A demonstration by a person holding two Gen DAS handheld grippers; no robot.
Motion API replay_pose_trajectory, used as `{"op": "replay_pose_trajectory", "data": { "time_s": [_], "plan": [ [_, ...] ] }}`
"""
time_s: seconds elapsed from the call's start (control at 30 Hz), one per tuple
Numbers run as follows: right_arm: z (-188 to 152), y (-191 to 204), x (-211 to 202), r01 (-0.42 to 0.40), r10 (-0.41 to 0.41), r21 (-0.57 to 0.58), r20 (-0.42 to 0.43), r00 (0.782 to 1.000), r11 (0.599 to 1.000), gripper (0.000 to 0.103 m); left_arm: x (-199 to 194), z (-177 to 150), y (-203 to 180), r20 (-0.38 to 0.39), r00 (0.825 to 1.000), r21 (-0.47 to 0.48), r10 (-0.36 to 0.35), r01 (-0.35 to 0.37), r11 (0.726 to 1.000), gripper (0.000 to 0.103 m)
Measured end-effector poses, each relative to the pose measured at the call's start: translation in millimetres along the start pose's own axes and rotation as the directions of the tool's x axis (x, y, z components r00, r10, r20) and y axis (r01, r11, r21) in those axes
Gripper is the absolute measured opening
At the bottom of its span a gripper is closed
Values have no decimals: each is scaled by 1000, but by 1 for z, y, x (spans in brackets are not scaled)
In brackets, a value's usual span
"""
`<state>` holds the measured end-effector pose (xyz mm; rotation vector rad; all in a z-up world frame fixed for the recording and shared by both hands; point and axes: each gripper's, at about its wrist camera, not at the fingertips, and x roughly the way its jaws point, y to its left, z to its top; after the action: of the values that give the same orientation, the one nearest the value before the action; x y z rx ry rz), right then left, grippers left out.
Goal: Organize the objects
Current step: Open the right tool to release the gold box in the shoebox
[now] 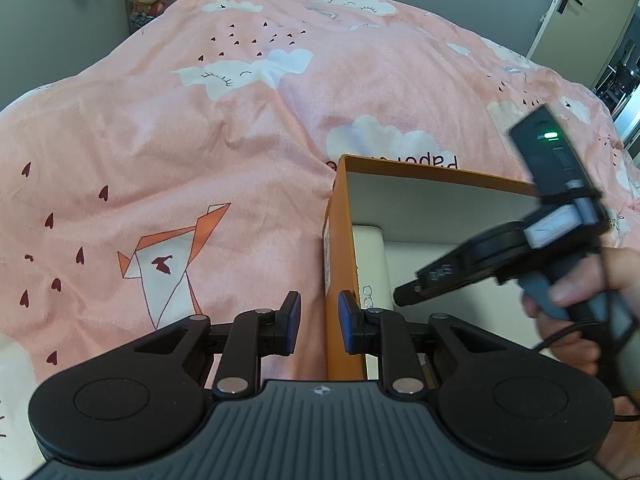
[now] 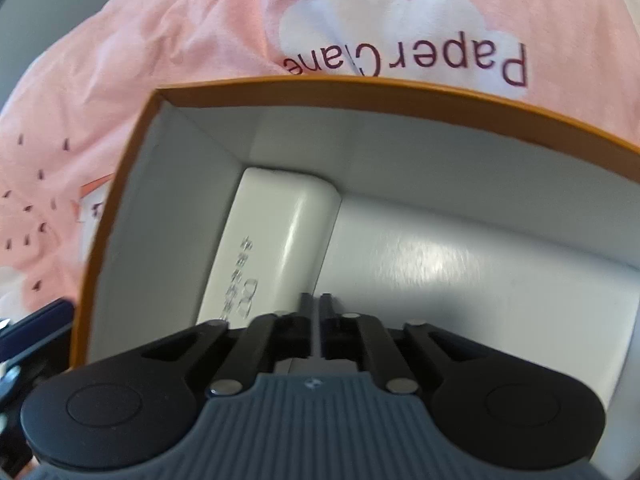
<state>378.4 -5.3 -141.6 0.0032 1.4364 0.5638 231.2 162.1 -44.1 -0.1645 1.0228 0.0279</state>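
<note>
On the pink quilted bed (image 1: 160,140) we see an open orange cardboard box (image 2: 120,184). Its white oblong case (image 2: 276,240) runs six to twelve, at eleven o'clock from our right hand-held gripper (image 2: 316,300), pressed together, empty. Left hand-held gripper (image 1: 320,320) pinches the box wall.

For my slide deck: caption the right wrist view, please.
Shut right tongs inside the orange box, over a white case lying along its left wall.

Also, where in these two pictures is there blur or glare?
Left wrist view: the right gripper and the hand are motion-blurred, the bedspread sharp. Right wrist view: soft all over, glare on the white case and box floor.
</note>
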Motion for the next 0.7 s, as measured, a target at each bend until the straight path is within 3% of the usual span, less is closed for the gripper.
{"op": "replay_pose_trajectory", "data": {
  "time_s": [0.17,0.37,0.47,0.57,0.7],
  "plan": [
    [-28,12,-29,-38,38,-89,-2,999,995,14,1,-4,1,-5,1000,-18,-1,1,1000,24],
    [-47,16,-24,12,-31,-189,-99,995,982,14,1,-7,1,-10,1000,-35,8,-8,999,24],
    [-48,9,-18,-42,14,-185,-151,988,982,14,-1,-8,2,-10,1000,-47,4,-5,999,24],
    [-46,10,-6,-132,89,-180,-230,969,975,14,-1,-8,2,-10,1000,-53,2,-2,999,24],
    [-46,17,-1,-129,73,-216,-249,966,968,14,0,-8,4,-12,1000,-59,-3,2,998,24]
  ]
}}
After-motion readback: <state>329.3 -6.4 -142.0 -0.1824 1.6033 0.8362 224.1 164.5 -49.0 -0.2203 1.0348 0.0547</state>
